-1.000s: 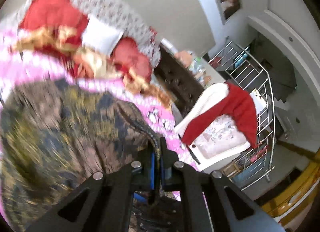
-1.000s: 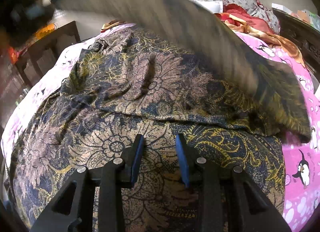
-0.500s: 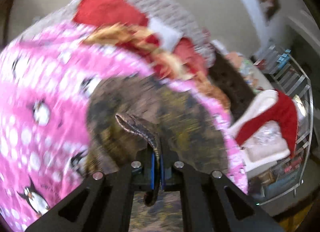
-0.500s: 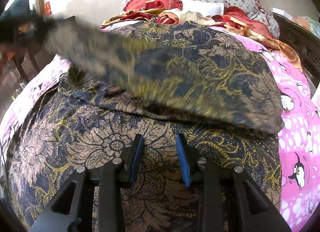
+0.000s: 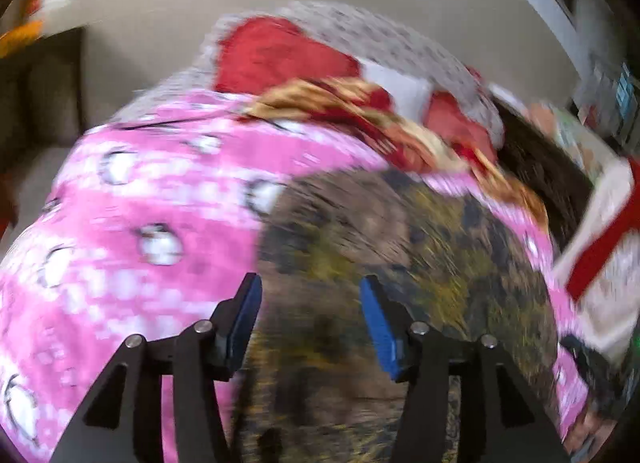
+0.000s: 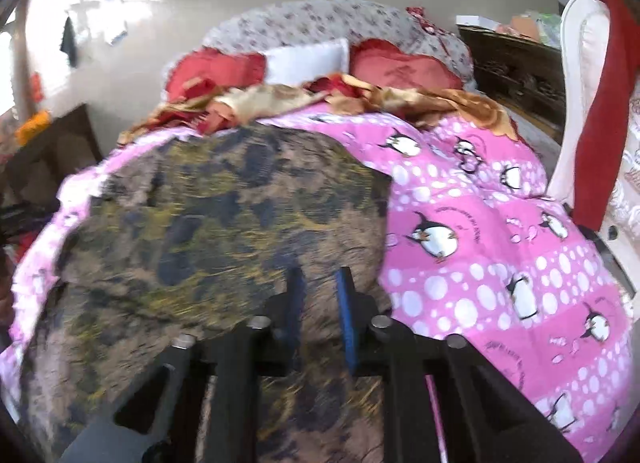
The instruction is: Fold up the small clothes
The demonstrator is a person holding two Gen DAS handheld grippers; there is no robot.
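A dark brown and blue cloth with gold floral print (image 6: 224,223) lies folded over on the pink penguin-print bedspread (image 6: 480,247), toward its left side in the right wrist view. The left gripper (image 5: 310,303) is opening above the cloth, nothing between its blue pads. The right gripper (image 6: 320,295), blurred, seems to be closing, apparently over a fold.

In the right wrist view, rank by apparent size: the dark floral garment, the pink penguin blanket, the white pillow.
1. Dark floral garment and pink penguin blanket: too close to rank, and the garment lies nearer the camera.
2. White pillow: clearly smallest, though farthest away.
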